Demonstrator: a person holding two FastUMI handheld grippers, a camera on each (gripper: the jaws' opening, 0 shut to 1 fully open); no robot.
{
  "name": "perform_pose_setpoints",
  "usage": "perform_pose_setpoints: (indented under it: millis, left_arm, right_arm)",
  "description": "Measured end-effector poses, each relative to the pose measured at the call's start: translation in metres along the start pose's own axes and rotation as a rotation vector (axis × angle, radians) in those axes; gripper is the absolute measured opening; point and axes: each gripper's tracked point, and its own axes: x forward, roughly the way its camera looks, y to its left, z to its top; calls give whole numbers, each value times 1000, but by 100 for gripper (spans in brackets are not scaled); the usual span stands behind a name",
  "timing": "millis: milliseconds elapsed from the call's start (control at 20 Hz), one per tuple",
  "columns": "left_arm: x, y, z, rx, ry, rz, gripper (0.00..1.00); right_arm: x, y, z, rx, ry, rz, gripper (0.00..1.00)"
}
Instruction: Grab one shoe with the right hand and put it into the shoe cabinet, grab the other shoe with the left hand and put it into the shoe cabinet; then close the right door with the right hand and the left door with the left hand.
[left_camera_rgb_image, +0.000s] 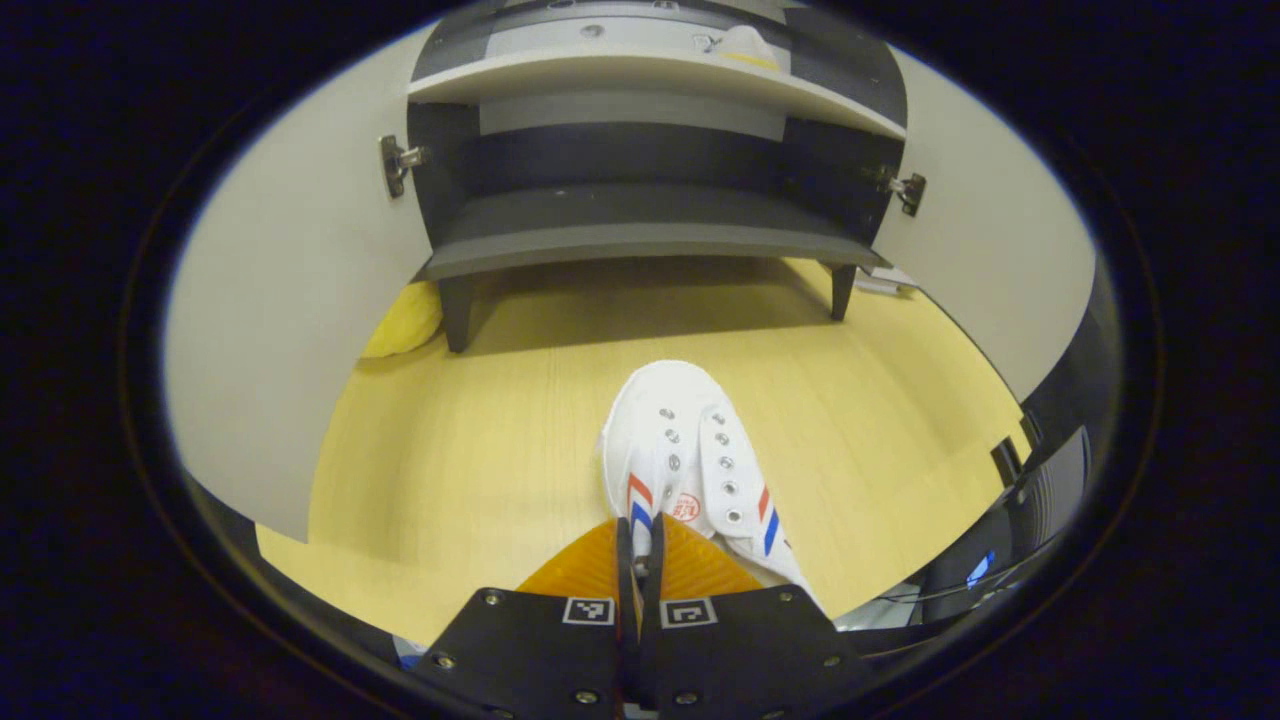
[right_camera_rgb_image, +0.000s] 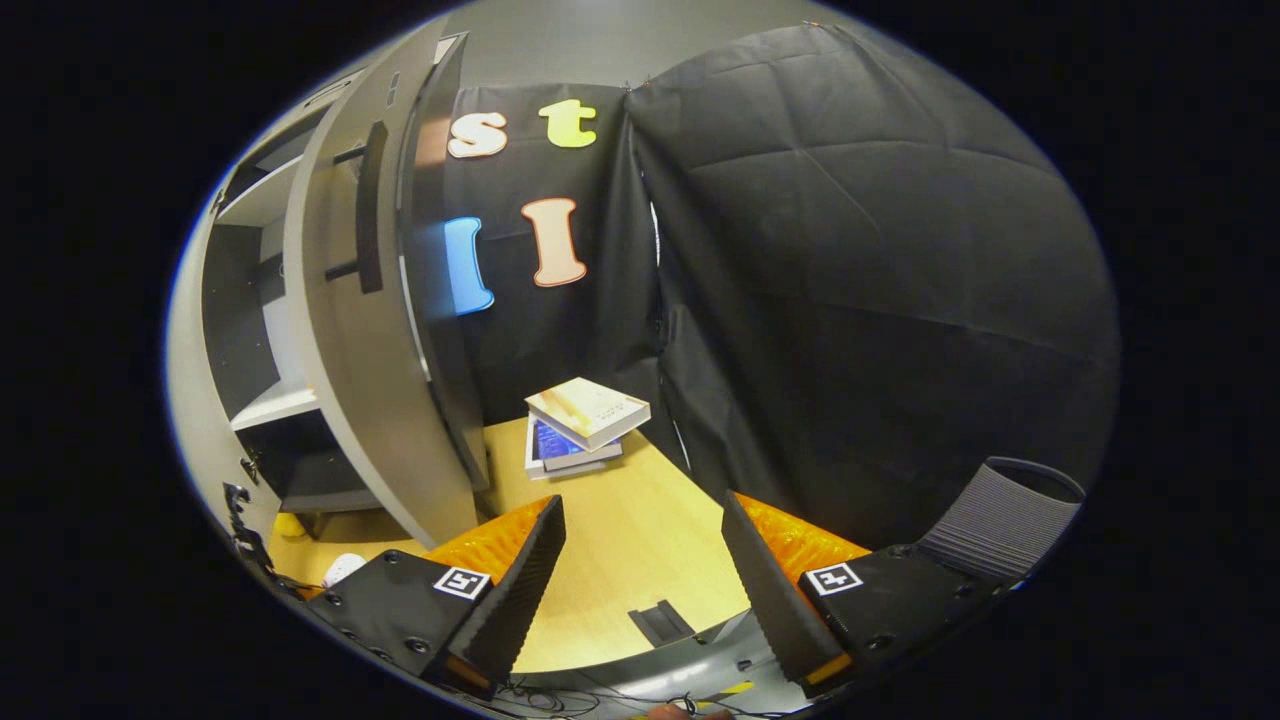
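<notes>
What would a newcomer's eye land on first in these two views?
In the left gripper view, the white shoe with red and blue stripes lies on the pale wooden floor, its heel at the shut left hand-held gripper, toe toward the open cabinet. In the right gripper view, the right hand-held gripper hangs wide open beside the open door, with stacked books beyond.

The left gripper (left_camera_rgb_image: 640, 560) points forward and slightly downward, its two fingers (left_camera_rgb_image: 627, 560) drawn together with only a thin slit between them (whether they pinch anything cannot be told). The right gripper (right_camera_rgb_image: 640, 560) is held level, its fingers (right_camera_rgb_image: 530, 570) spread wide apart with nothing between them.
</notes>
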Motion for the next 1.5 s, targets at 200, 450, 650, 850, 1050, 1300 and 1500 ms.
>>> perform_pose_setpoints:
  millis: [200,450,650,850,1050,1300,1500]
  left_arm:
    - [-60,6,79,-6,-194,3,1]
    - [-133,20,142,57,-395,22,0]
    - [-110,20,120,-33,-485,-28,2]
    - [-110,16,119,-39,-553,-13,0]
    - [-108,17,118,-25,-585,-5,1]
    - [-113,16,120,-11,-595,29,1]
    - [-117,14,123,47,-560,46,1]
  right_arm:
    - [6,-1,-2,-16,4,1,98]
    - [13,11,1,6,5,13,98]
    - [8,29,-9,3,11,39,98]
    - [-3,37,-17,23,2,44,98]
    - [-10,33,-23,7,8,29,98]
    - [-21,23,-25,36,16,-20,98]
    - [-41,2,-36,19,25,-98,98]
